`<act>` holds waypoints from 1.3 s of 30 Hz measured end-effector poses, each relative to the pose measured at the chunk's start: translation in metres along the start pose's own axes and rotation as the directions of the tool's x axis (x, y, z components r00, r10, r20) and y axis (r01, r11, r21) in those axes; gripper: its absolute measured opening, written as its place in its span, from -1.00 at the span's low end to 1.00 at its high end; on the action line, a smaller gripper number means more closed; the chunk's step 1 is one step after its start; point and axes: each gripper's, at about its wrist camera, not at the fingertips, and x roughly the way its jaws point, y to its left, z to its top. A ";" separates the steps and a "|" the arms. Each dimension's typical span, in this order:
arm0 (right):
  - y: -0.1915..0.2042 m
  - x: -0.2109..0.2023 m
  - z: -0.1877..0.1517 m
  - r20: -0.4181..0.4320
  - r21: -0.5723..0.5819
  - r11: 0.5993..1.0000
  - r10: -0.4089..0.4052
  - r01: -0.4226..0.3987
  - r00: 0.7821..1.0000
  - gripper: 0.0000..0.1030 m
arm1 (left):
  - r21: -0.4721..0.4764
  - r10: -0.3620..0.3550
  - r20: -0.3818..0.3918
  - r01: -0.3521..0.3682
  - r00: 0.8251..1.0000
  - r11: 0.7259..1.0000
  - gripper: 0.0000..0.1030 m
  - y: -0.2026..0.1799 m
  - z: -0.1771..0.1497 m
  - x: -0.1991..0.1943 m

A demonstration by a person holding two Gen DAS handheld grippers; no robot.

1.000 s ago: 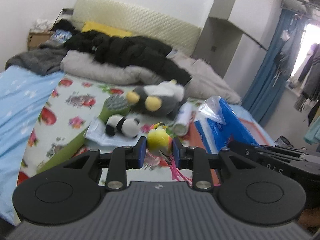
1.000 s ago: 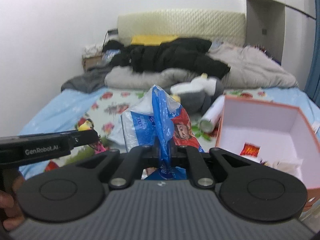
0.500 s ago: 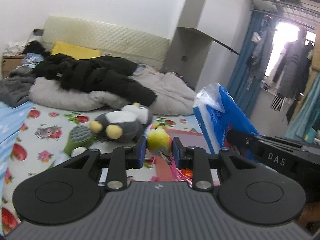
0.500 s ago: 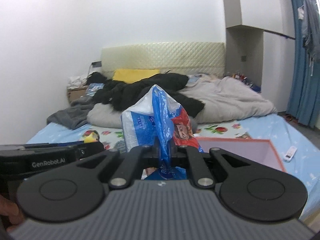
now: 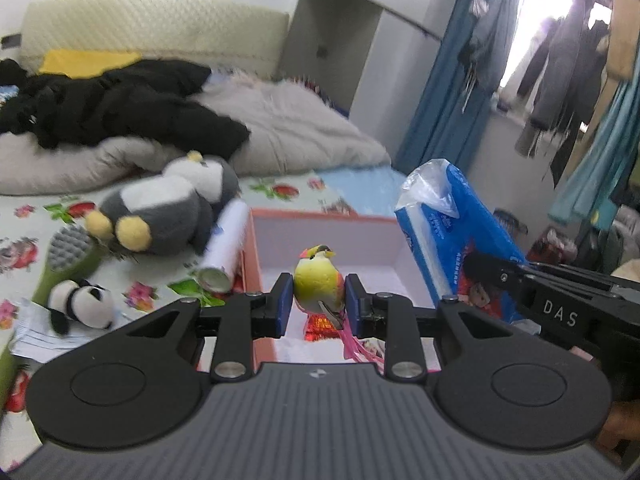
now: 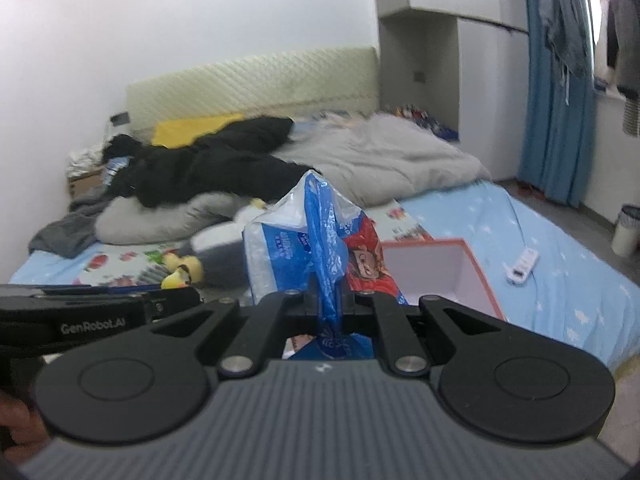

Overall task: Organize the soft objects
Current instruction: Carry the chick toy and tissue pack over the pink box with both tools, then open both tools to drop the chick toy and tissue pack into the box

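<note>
Left tongs (image 5: 319, 304): clamped across the body of a small yellow bird toy (image 5: 319, 285), carried upright just above the box, likely so it could be dropped straight in.
Right tongs (image 6: 329, 303): pinched together on the gathered neck of a blue plastic tissue pack (image 6: 304, 248), which hung beside the box.
Box (image 5: 384, 240): orange-walled, open-topped, resting on the bed (image 6: 560, 280); a red wrapper (image 5: 320, 325) and pink strands lay inside.
Left outside: penguin plush (image 5: 160, 208) and small panda (image 5: 82, 307), on the sheet beside the box.

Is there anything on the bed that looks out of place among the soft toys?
Yes. A white cylindrical can lies tipped on its side against the pink box, beside the penguin plush. It looks hard, not soft.
</note>
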 end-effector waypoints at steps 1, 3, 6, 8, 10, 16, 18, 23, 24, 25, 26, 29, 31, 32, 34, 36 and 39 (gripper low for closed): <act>-0.006 0.008 -0.003 -0.016 0.010 1.000 -0.004 0.004 1.000 -0.83 | 0.002 0.001 -0.016 -0.001 1.000 1.000 -0.37 -0.001 0.001 0.013; -0.017 0.022 -0.008 -0.046 0.026 1.000 -0.011 0.012 0.999 -0.83 | 0.011 -0.002 -0.052 0.002 0.999 1.000 -0.37 -0.005 0.001 0.035; -0.031 0.043 -0.018 -0.096 0.054 0.998 -0.010 0.016 0.995 -0.83 | 0.024 0.000 -0.099 0.002 0.995 1.000 -0.37 -0.009 0.000 0.067; -0.039 0.057 -0.026 -0.124 0.067 0.998 -0.008 0.016 0.992 -0.82 | 0.026 -0.001 -0.131 0.004 0.991 1.000 -0.37 -0.010 -0.002 0.088; -0.047 0.069 -0.033 -0.149 0.079 0.997 0.004 0.008 0.989 -0.82 | 0.025 0.001 -0.164 0.003 0.986 1.000 -0.37 -0.011 -0.003 0.109; -0.062 0.100 -0.055 -0.229 0.107 0.994 0.015 0.010 0.973 -0.80 | 0.037 0.014 -0.244 -0.005 0.970 0.999 -0.37 -0.014 -0.014 0.156; -0.065 0.105 -0.060 -0.244 0.116 0.993 0.019 0.010 0.970 -0.79 | 0.047 0.021 -0.263 -0.009 0.964 0.999 -0.37 -0.014 -0.018 0.167; -0.072 0.113 -0.068 -0.264 0.137 0.990 0.024 0.013 0.964 -0.78 | 0.056 0.023 -0.285 -0.008 0.958 0.998 -0.36 -0.015 -0.026 0.180; -0.072 0.113 -0.068 -0.269 0.141 0.990 0.024 0.015 0.963 -0.77 | 0.058 0.024 -0.284 -0.008 0.959 0.998 -0.34 -0.015 -0.027 0.181; -0.073 0.114 -0.069 -0.273 0.142 0.990 0.024 0.016 0.962 -0.69 | 0.060 0.028 -0.281 -0.011 0.959 0.998 -0.32 -0.016 -0.027 0.179; -0.073 0.114 -0.069 -0.276 0.141 0.990 0.023 0.017 0.961 -0.63 | 0.063 0.036 -0.281 -0.019 0.959 0.998 -0.18 -0.016 -0.028 0.179; -0.074 0.110 -0.065 -0.263 0.148 0.989 0.020 0.020 0.964 -0.13 | 0.061 0.035 -0.265 -0.019 0.964 0.998 -0.02 -0.017 -0.025 0.173; -0.073 0.105 -0.061 -0.243 0.147 0.989 0.023 0.014 0.970 -0.16 | 0.061 0.033 -0.247 -0.018 0.969 0.998 -0.02 -0.018 -0.022 0.166; -0.073 0.102 -0.058 -0.236 0.144 0.989 0.023 0.012 0.971 -0.16 | 0.061 0.033 -0.239 -0.019 0.970 0.998 -0.02 -0.018 -0.020 0.163; -0.071 0.093 -0.052 -0.211 0.147 0.989 0.025 0.007 0.977 -0.16 | 0.061 0.031 -0.221 -0.018 0.975 0.998 -0.02 -0.018 -0.015 0.153; -0.069 0.083 -0.045 -0.184 0.150 0.989 0.031 -0.003 0.983 -0.16 | 0.065 0.030 -0.197 -0.017 0.980 0.998 -0.02 -0.018 -0.009 0.141; -0.063 0.064 -0.031 -0.134 0.146 0.989 0.035 -0.015 0.990 -0.16 | 0.065 0.025 -0.157 -0.015 0.987 0.998 -0.02 -0.019 0.000 0.118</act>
